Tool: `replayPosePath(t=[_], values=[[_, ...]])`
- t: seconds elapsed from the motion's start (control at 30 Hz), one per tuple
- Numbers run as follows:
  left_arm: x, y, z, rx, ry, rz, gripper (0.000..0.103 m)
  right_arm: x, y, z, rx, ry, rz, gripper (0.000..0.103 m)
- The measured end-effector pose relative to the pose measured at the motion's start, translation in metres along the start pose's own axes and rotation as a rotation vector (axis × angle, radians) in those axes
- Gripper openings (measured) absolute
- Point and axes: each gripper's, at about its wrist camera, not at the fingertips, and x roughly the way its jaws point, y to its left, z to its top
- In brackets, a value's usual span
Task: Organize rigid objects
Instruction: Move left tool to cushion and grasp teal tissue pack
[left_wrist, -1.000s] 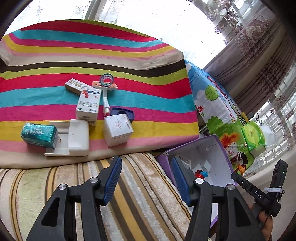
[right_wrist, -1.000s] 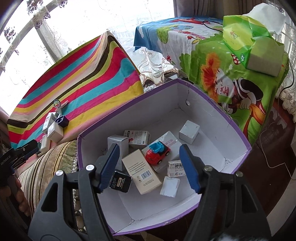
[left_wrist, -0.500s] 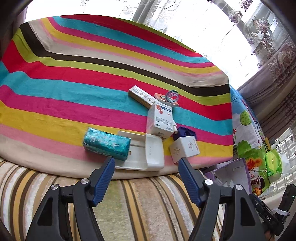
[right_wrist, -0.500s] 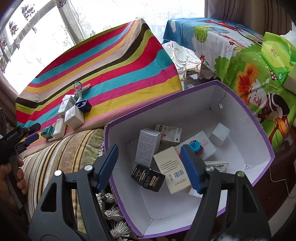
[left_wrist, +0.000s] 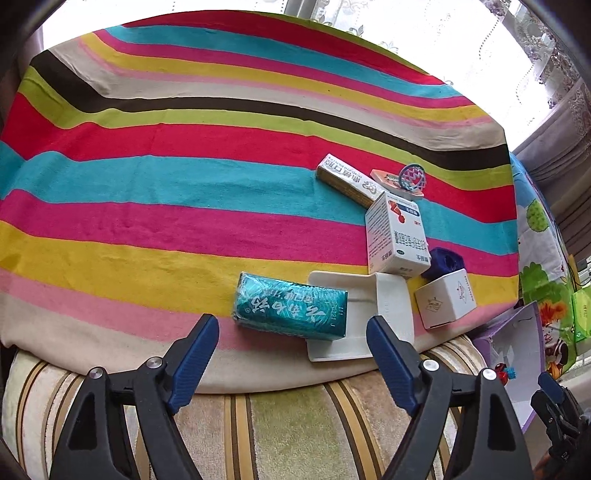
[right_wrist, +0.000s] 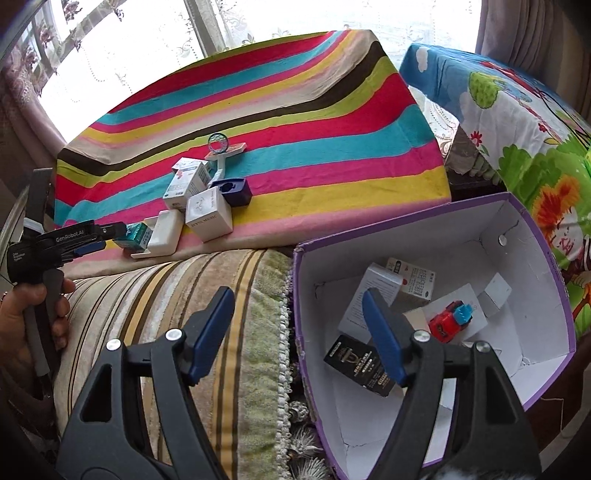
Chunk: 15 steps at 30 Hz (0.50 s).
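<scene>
My left gripper (left_wrist: 291, 328) is open and empty, just in front of a teal packet (left_wrist: 291, 309) lying on the striped cloth (left_wrist: 147, 206). Beside the packet lie a white tray-like case (left_wrist: 373, 314), a white cube box (left_wrist: 445, 298), a tall white medicine box (left_wrist: 395, 234), a dark blue holder (left_wrist: 443, 260), a long gold-edged box (left_wrist: 347, 179) and a ring toy (left_wrist: 412, 177). My right gripper (right_wrist: 297, 328) is open and empty over the near rim of a purple box (right_wrist: 546, 258). The box holds several cartons, a black box (right_wrist: 360, 363) and a red toy car (right_wrist: 448, 319).
A striped sofa cushion (right_wrist: 177, 295) lies between the cloth and the purple box. A cartoon-print bedcover (right_wrist: 517, 122) is at the right. Curtains and a bright window stand behind. The left hand-held gripper also shows in the right wrist view (right_wrist: 107, 236).
My left gripper has swung left from the purple box and moved close to the teal packet, with its jaws wider. My right gripper has drawn back from inside the box to its near rim.
</scene>
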Motion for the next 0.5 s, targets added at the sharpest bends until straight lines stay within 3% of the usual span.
replayPosePath(t=[0.27, 0.5], values=[[0.019, -0.002, 0.007, 0.058, 0.039, 0.044, 0.083, 0.024, 0.061, 0.017, -0.116, 0.052, 0.085, 0.076], [0.022, 0.004, 0.006, 0.045, 0.036, -0.022, 0.074, 0.06, 0.115, 0.025, -0.234, 0.131, 0.135, 0.076]])
